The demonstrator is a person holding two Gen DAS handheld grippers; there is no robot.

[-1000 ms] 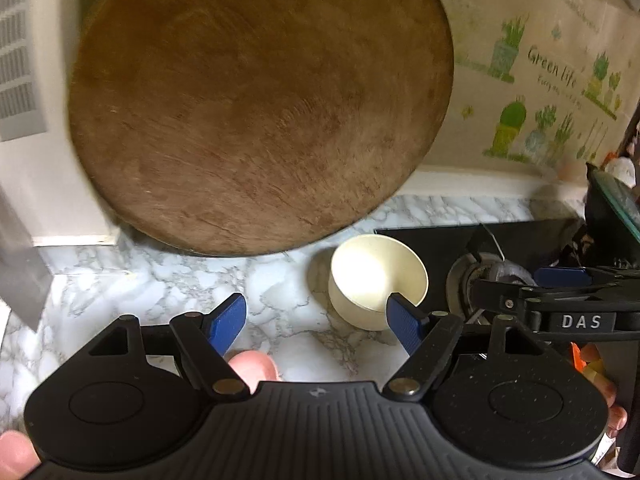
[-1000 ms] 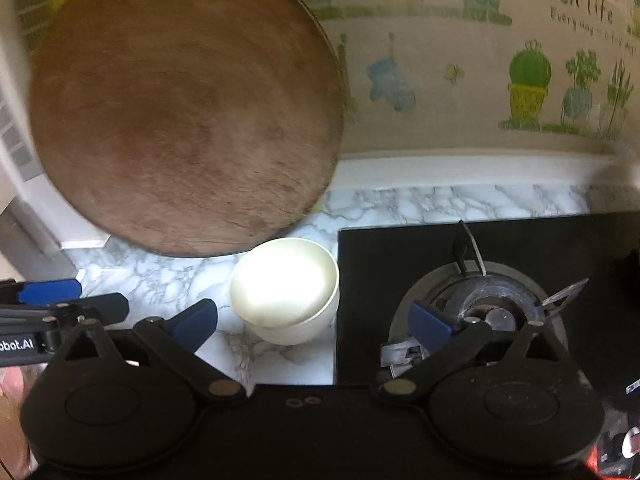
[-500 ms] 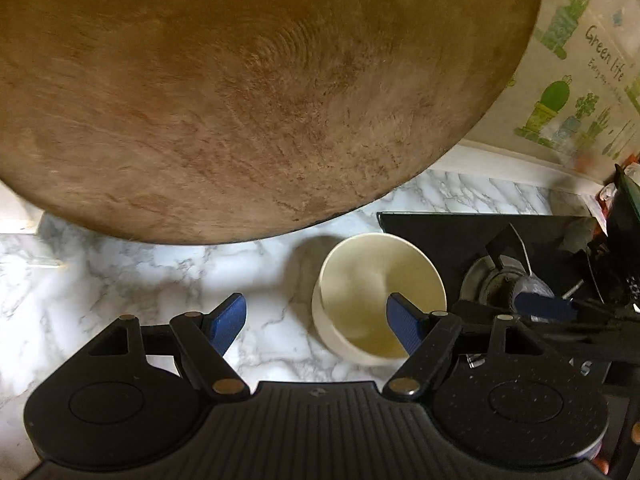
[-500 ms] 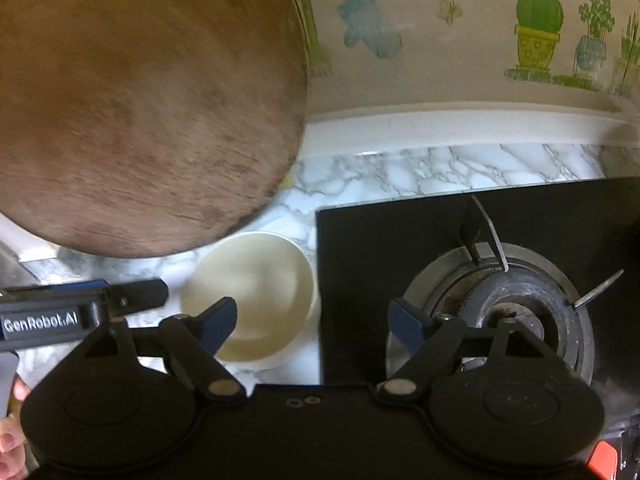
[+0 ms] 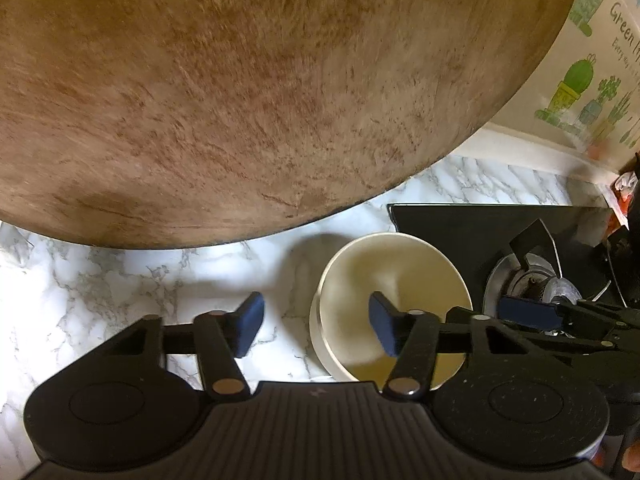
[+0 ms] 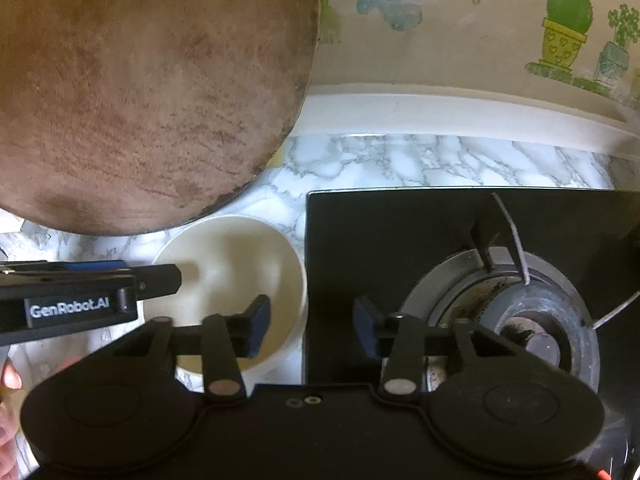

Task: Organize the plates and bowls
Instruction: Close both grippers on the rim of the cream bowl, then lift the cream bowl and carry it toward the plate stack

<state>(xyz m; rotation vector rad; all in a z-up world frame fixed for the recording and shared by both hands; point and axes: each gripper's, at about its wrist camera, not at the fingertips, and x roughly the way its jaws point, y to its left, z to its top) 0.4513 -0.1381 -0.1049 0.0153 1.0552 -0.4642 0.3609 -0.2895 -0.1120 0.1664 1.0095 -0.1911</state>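
Observation:
A cream bowl [image 5: 404, 268] [image 6: 236, 256] stands on the marble counter [image 5: 100, 292], right against the black stove's left edge. My left gripper [image 5: 316, 322] straddles the bowl's left rim, one blue pad outside over the counter and one inside the bowl. Its jaws are closing and the pads do not touch the rim. My right gripper [image 6: 312, 320] straddles the bowl's right rim, its left pad inside the bowl and its right pad over the stove. Those jaws are closing too, with a gap still on both sides of the rim.
A large round wooden board [image 5: 240, 80] [image 6: 140, 100] leans against the wall just behind the bowl. The black gas stove [image 6: 400, 232] with its burner [image 6: 532, 336] fills the right. A wall with cactus stickers [image 6: 568, 28] closes the back.
Both grippers came down and forward toward the bowl, and their jaws narrowed. Each now has the bowl's rim between its pads, where before the bowl lay ahead of them.

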